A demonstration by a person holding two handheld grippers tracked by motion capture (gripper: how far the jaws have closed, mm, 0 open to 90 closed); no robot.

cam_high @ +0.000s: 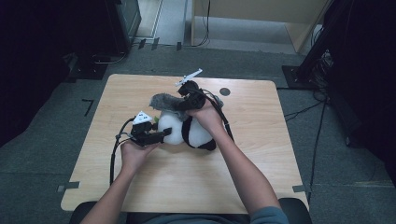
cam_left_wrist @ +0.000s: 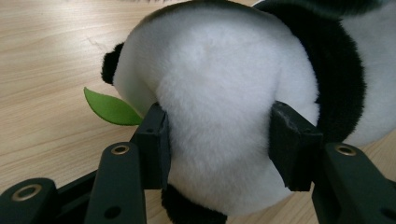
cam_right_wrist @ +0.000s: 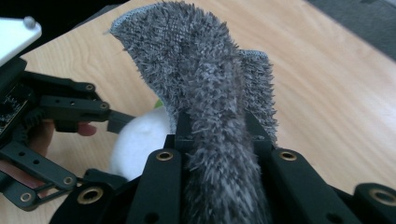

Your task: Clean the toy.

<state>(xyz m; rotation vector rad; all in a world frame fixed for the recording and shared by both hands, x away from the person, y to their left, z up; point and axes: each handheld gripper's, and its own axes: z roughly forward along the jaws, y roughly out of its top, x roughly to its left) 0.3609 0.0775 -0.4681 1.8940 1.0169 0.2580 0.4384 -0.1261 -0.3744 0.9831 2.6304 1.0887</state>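
Low in the left gripper view, the left gripper (cam_left_wrist: 219, 140) has its jaws squeezed on the plush panda (cam_left_wrist: 219, 84), denting its soft white fur; the toy lies mid-frame on the table (cam_high: 252, 186) in the high view. Further up, the right gripper (cam_right_wrist: 217, 126) is clamped on a shaggy grey cloth (cam_right_wrist: 196, 65). Both look light, limp and easily pinched; a bunched fold probably grips best.

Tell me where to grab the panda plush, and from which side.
Take the panda plush across its rounded white end, coming in level from the person's left, as the left tongs do now. That bulge is narrow and soft enough to sit between the jaws, and it lies clear of the grey cloth held by the right tongs.
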